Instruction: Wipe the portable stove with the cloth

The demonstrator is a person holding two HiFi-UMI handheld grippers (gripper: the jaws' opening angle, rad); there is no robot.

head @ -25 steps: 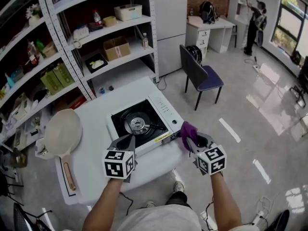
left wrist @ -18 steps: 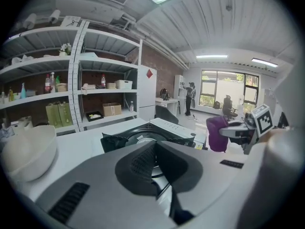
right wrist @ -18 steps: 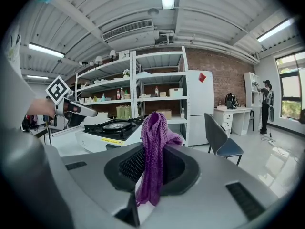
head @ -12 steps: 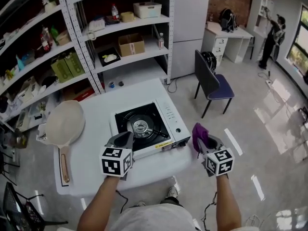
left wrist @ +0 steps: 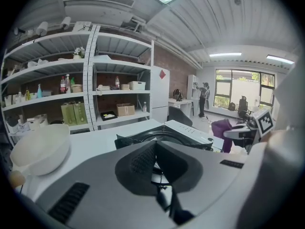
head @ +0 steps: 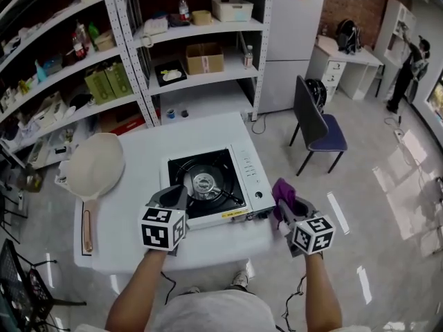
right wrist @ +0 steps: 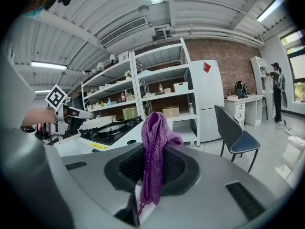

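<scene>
Cloth (head: 280, 189) sits pinched in the right gripper (head: 286, 203), which has pulled back off the portable stove (head: 248, 173) and hangs just beside its right front corner, off the table (head: 131, 206). Left gripper (head: 173, 198), jaws together and empty, waits at the stove's near edge; wiping looks paused.

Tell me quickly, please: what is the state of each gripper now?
Left gripper: closed, holding nothing.
Right gripper: closed on the purple cloth.
</scene>
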